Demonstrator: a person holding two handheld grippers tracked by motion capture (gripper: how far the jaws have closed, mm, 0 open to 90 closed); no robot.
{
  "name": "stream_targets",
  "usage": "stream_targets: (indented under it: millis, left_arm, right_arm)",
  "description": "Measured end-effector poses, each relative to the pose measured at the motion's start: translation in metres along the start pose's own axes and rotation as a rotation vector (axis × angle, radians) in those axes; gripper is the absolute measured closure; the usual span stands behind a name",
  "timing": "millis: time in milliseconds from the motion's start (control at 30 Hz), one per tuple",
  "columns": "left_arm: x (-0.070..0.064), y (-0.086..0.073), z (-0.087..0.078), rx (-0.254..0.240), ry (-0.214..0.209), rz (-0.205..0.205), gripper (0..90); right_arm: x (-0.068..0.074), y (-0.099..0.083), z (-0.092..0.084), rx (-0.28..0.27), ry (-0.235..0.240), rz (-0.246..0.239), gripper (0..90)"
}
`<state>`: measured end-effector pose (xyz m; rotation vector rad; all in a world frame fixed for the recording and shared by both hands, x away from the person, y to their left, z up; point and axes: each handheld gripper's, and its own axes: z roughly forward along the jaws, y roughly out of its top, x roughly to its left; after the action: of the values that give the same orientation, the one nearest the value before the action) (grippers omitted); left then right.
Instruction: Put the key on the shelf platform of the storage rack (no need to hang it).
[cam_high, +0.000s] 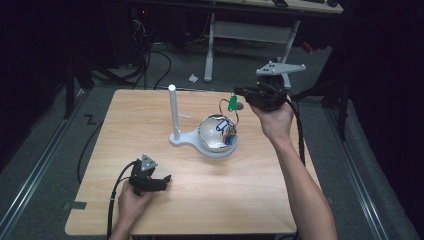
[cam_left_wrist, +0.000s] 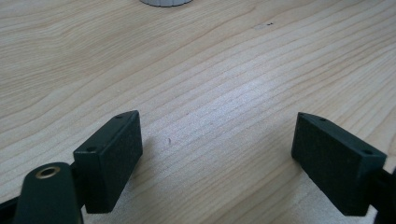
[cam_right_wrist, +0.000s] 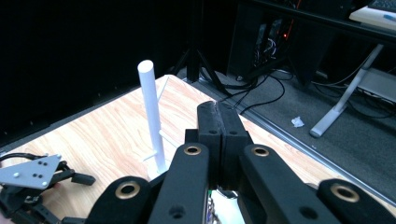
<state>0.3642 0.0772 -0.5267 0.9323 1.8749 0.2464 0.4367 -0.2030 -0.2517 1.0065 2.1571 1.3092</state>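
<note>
A wooden table (cam_high: 200, 200) carries a white stand (cam_high: 187, 139) near its centre, made up of an upright white post (cam_high: 173, 111) and a round base that holds a shiny metal bowl (cam_high: 216, 131). The bowl contains small coloured items, one blue, others too small to identify. The left gripper (cam_high: 159, 183) rests low on the near left part of the table, held in the person's left hand (cam_high: 131, 200); in the left gripper view its jaws stand wide apart over bare wood with nothing between them. The right gripper (cam_high: 239, 92) is raised above the far right side of the table, just beyond the bowl, held in the right hand (cam_high: 272, 120). In the right gripper view its jaws are pressed together, and in the high view a green tag (cam_high: 232, 103) with a thin wire loop hangs at their tip, above the bowl's far rim. That same view looks past the post toward the left gripper well apart.
</note>
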Motion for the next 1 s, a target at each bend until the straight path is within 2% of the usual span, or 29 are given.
stream_targets:
  millis: [200, 500, 600, 933, 1000]
  left_arm:
    - [0.0, 0.0, 0.0, 0.001, 0.0, -0.001, 16.6]
    - [0.0, 0.0, 0.0, -0.001, 0.001, 0.0, 16.6]
    - [-0.001, 0.0, 0.0, -0.001, 0.004, -0.008, 16.6]
    - [0.0, 0.0, 0.0, -0.001, 0.0, 0.007, 16.6]
    - [0.0, 0.0, 0.0, -0.001, 0.003, -0.002, 16.6]
  right_arm:
    - [-0.003, -0.005, 0.016, 0.005, 0.005, 0.023, 90.0]
    - [-0.005, -0.023, 0.043, 0.053, 0.022, 0.051, 90.0]
    - [-0.007, -0.029, 0.048, 0.063, 0.029, 0.057, 90.0]
    - [-0.009, -0.048, 0.058, 0.1, 0.039, 0.08, 90.0]
    - [-0.009, -0.052, 0.061, 0.11, 0.042, 0.075, 90.0]
